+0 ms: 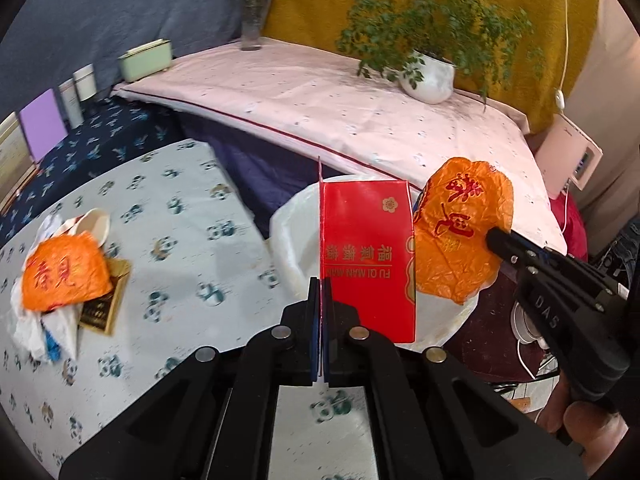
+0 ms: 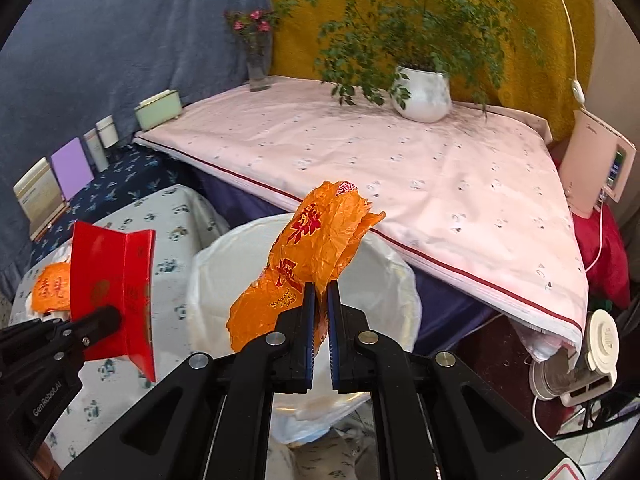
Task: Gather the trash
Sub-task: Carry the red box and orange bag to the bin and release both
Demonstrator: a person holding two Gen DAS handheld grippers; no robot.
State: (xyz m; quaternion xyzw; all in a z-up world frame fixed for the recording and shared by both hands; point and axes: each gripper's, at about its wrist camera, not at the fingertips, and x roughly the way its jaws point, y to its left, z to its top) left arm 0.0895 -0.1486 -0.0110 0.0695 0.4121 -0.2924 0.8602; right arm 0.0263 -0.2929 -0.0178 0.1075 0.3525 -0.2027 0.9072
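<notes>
as left claw pinches red carton, above bin

The red carton was glossy card. The orange wrapper was thin, crinkled plastic. The tablecloth was matt cloth.

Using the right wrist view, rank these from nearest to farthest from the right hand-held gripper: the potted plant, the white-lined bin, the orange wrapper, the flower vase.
1. orange wrapper: clamped in the right hand-held gripper.
2. white-lined bin: just beyond and below the fingertips.
3. potted plant: on the pink cloth, right of centre at the back.
4. flower vase: back left corner of the pink cloth; only slightly farther than the plant.
</notes>
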